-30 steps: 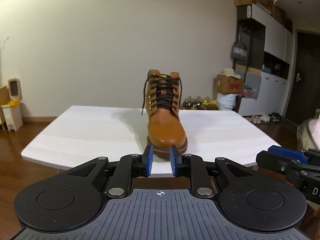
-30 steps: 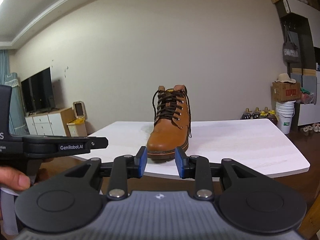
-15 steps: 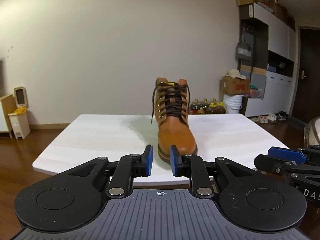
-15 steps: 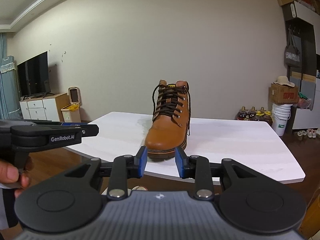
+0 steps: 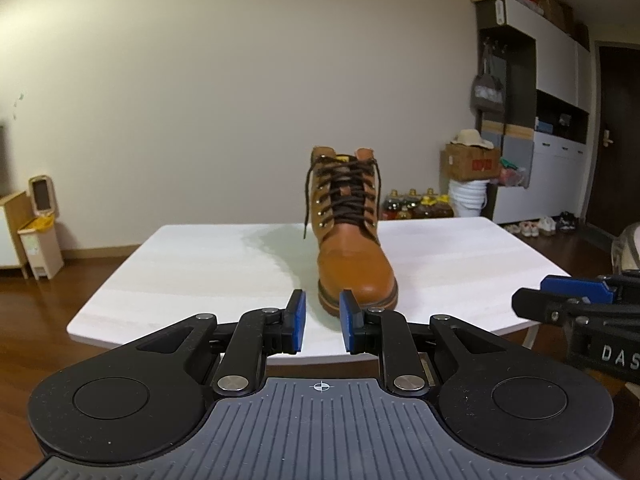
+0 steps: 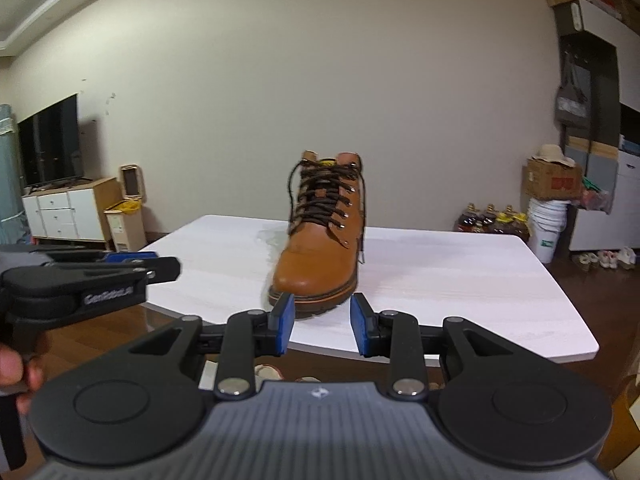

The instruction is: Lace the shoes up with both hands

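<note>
A tan leather boot (image 5: 352, 256) (image 6: 320, 252) with dark brown laces (image 5: 348, 196) (image 6: 324, 196) stands upright on a white table (image 5: 208, 268) (image 6: 440, 280), toe towards me. Loose lace ends hang down both sides of the boot. My left gripper (image 5: 322, 322) is open and empty, short of the table's near edge, just left of the toe. My right gripper (image 6: 322, 326) is open wider, also empty, lined up in front of the toe. Each gripper shows at the edge of the other's view.
A bin (image 5: 40, 236) and a white cabinet with a TV (image 6: 60, 212) stand at the left. Bottles (image 5: 416, 204), a white bucket (image 6: 546, 228), a cardboard box (image 5: 474, 164) and tall cupboards fill the right. Wooden floor surrounds the table.
Both grippers have drifted, so the boot sits more to the right in the left view and more left in the right view. The right view is slightly blurred from motion.
</note>
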